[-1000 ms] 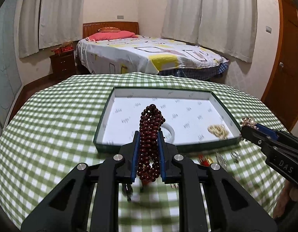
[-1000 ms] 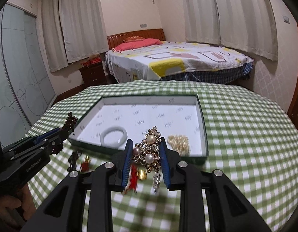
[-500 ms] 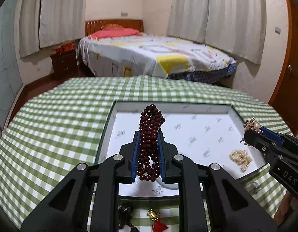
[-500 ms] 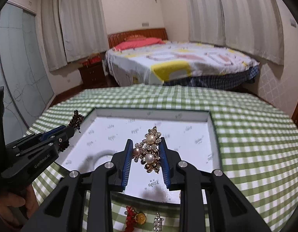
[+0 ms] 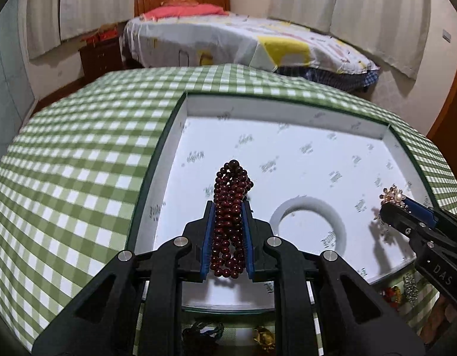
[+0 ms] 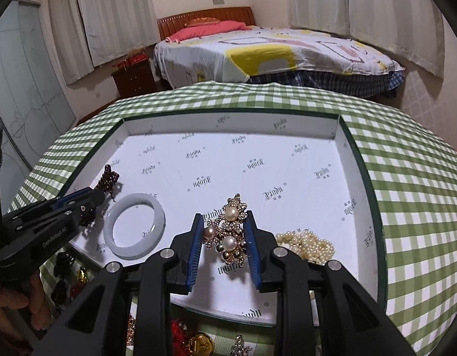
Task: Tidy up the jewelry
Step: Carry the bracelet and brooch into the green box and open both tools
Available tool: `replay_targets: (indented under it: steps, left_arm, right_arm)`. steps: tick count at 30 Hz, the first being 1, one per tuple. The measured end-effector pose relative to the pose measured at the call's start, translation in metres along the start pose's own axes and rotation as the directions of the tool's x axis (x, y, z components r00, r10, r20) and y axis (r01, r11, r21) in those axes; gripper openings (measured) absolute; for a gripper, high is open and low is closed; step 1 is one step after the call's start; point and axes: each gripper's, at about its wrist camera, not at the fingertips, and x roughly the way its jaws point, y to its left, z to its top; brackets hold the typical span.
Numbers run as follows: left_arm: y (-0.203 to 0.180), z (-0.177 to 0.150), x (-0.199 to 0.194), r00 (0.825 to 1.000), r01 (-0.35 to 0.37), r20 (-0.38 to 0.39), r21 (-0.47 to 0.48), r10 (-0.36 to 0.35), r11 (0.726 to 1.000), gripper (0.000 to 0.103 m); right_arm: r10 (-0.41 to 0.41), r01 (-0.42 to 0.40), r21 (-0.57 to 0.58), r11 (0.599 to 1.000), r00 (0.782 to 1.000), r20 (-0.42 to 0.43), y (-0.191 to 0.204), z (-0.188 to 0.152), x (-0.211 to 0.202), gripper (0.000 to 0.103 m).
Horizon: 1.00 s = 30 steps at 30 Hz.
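Beads first: my left fingers (image 5: 227,231) pinch a bundle of dark red bead strands (image 5: 230,207), held over the near left part of the white tray (image 5: 287,112). My right fingers (image 6: 225,237) clamp a gold pearl brooch (image 6: 228,231) over the tray's near middle. White bangle (image 6: 135,230) lies flat on the tray floor between both tools. Cream pearl heap (image 6: 305,244) sits in the tray, near right. Tray rests on the green checked bench (image 6: 406,192). More small trinkets (image 6: 198,344) lie on the bench, near side of the tray.
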Motion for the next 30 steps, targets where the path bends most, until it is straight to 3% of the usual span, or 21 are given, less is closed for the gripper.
replay_targets:
  steps: [6, 16, 18, 24, 27, 29, 30]
  left_arm:
    - [0.002, 0.000, 0.005, 1.000, 0.002, -0.018, -0.014, -0.002, 1.000, 0.021]
    - [-0.008, 0.001, 0.007, 1.000, 0.010, -0.017, 0.003, -0.009, 1.000, 0.036]
    - [-0.011, 0.000, 0.007, 1.000, 0.009, -0.016, 0.010, -0.009, 1.000, 0.038]
    - [-0.014, -0.001, 0.005, 1.000, 0.023, -0.010, 0.012, -0.023, 1.000, 0.045]
    - [-0.017, -0.003, 0.002, 0.999, 0.035, -0.002, 0.017, -0.035, 0.999, 0.050]
    - [-0.018, -0.004, -0.002, 1.000, 0.027, 0.009, 0.024, -0.028, 0.999, 0.065]
    - [-0.018, -0.005, -0.005, 1.000, 0.022, 0.021, 0.023, -0.022, 0.999, 0.066]
  right_arm:
    - [-0.002, 0.002, 0.002, 1.000, 1.000, -0.023, -0.003, 0.000, 0.006, 0.028]
    - [0.000, 0.000, 0.011, 1.000, 0.999, -0.037, -0.004, -0.002, 0.010, 0.030]
    - [-0.001, 0.001, 0.012, 1.000, 1.000, -0.030, -0.005, -0.002, 0.009, 0.043]
    - [0.004, -0.004, 0.010, 1.000, 1.000, -0.020, -0.005, -0.001, 0.006, 0.045]
    - [0.009, -0.009, 0.013, 1.000, 1.000, -0.006, -0.004, 0.000, 0.001, 0.045]
    - [0.009, -0.009, 0.012, 1.000, 1.000, 0.012, -0.003, 0.001, -0.006, 0.045]
    - [0.010, -0.010, 0.012, 1.000, 1.000, 0.017, -0.003, 0.001, -0.009, 0.045]
